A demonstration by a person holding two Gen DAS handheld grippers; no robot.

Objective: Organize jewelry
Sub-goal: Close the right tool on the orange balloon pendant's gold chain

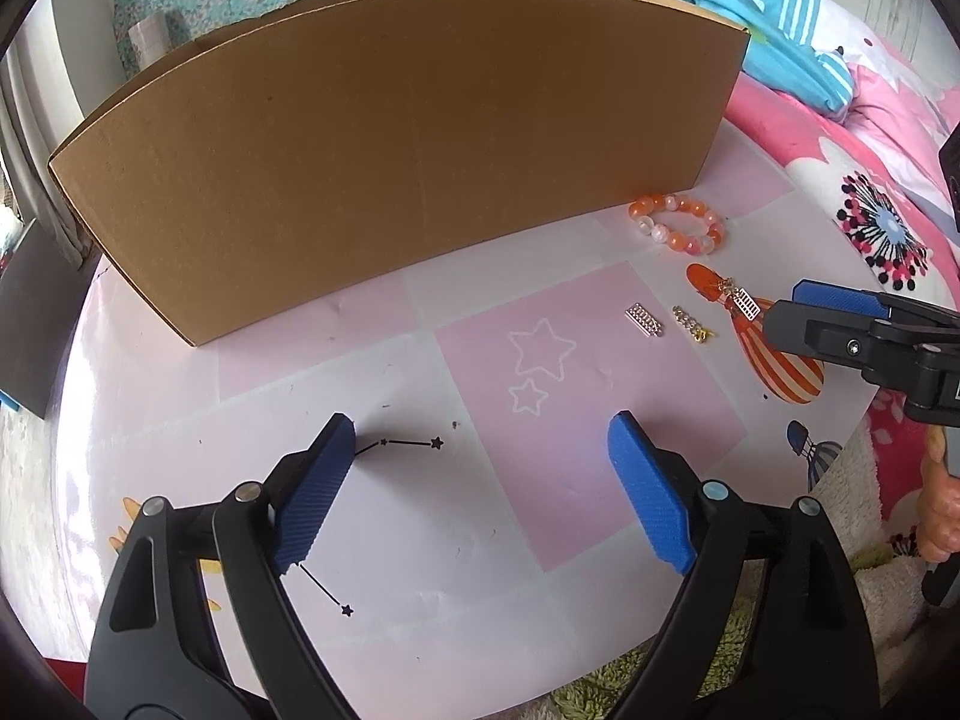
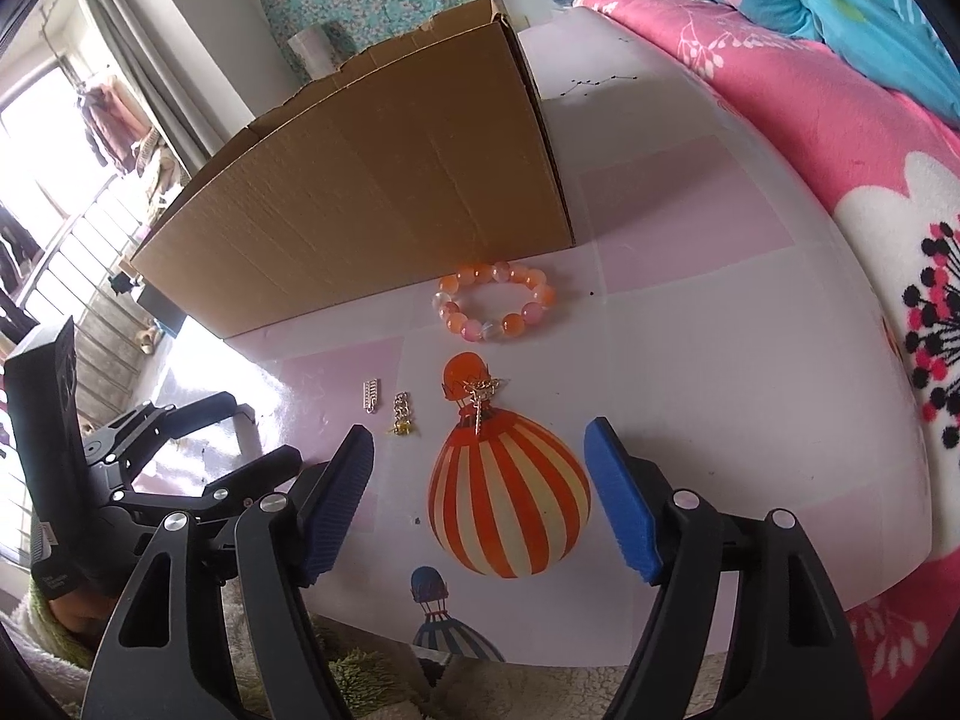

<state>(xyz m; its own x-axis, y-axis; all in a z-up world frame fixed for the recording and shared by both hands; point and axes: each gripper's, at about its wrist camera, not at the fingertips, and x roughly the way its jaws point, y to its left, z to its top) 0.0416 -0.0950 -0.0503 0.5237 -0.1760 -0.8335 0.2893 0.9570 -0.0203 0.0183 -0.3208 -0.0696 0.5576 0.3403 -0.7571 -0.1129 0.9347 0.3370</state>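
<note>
Both grippers – left gripper (image 1: 480,450) and right gripper (image 2: 480,468) – hovered wide and empty, and the thin earring (image 2: 478,402) looked liable to slip from those broad pads (image 2: 621,504).

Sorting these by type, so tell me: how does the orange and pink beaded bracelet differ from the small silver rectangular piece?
The orange and pink beaded bracelet is a closed ring of round glossy beads; the small silver rectangular piece is a flat metallic bar. The bracelet looks much larger than the silver piece. The bracelet lies close by the cardboard box; the silver piece lies farther out, beside a short gold chain. Both rest loose on the pink table, ungripped.
</note>
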